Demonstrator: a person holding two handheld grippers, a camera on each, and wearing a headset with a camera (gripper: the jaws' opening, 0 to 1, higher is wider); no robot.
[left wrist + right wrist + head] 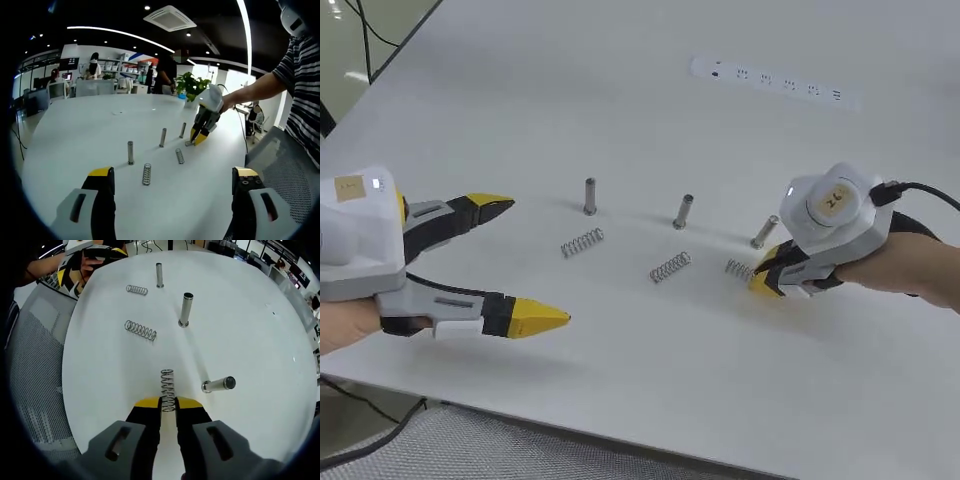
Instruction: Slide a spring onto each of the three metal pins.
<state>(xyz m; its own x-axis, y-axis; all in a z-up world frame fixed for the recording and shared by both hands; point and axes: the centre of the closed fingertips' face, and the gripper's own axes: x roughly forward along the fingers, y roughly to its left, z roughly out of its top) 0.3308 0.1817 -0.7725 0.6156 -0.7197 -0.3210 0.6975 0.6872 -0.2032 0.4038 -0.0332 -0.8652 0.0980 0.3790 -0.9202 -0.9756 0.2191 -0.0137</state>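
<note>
Pinching spring [167,382] tip in right hand-held gripper [168,402], with left hand-held gripper [173,172] wide open, empty; could flick loose from shallow grip.

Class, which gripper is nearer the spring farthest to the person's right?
Right. The right gripper has its fingers shut on that spring; the left gripper hangs open, far to its left.

The pins [590,195] are smooth polished metal, the springs [582,242] bright coiled metal wire, the table [620,100] smooth white with a soft sheen, the chair [440,440] grey woven mesh.
</note>
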